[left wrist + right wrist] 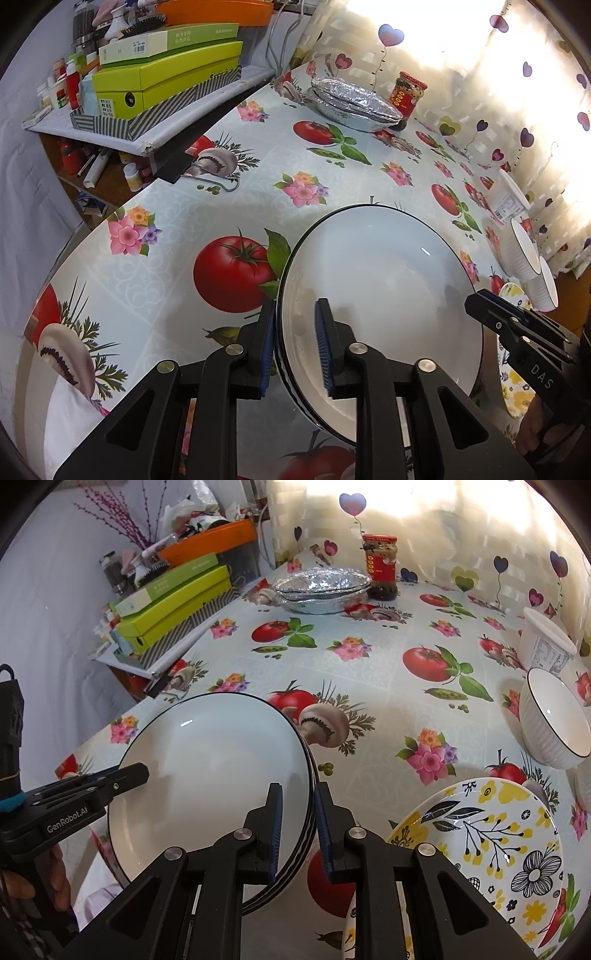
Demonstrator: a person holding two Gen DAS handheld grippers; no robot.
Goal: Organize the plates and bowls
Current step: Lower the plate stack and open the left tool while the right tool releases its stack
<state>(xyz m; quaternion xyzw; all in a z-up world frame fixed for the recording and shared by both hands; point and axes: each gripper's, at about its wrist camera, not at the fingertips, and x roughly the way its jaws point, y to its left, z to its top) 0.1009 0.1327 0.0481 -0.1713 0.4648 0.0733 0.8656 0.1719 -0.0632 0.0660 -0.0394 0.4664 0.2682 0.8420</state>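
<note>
Left gripper (pixel 297 347): enters from the bottom of the left wrist view, fingers pointing forward over the tablecloth (pixel 177 229); jaws narrowed on the left rim of the white plate (pixel 384 295), one blue pad outside the rim, one inside over the plate's well. In the right wrist view the same tool (pixel 122 775) reaches in from the left edge, a hand (pixel 33 882) around its handle.
Left gripper marking: "GenRobot.AI" in white on the black body, read in the right wrist view.
White plate: black-rimmed, at the near centre of the table, spanned by both tools; dark stacked edges show under its right rim in the right wrist view.
Right gripper (pixel 299 832): comes up from the bottom of its own view, jaws narrowed around the plate's right rim, one pad each side; whether the pads press the rim cannot be told. In the left wrist view it (pixel 480 299) reaches in from the right.
Right gripper marking: "DAS" on its side.
Patterned plate (pixel 491 845): yellow and black flowers, just right of the white plate.
Ribbed bowl (pixel 554 720): white, black-rimmed, far right, behind the patterned plate.
Jar (pixel 380 566): red label at the back, text illegible.
</note>
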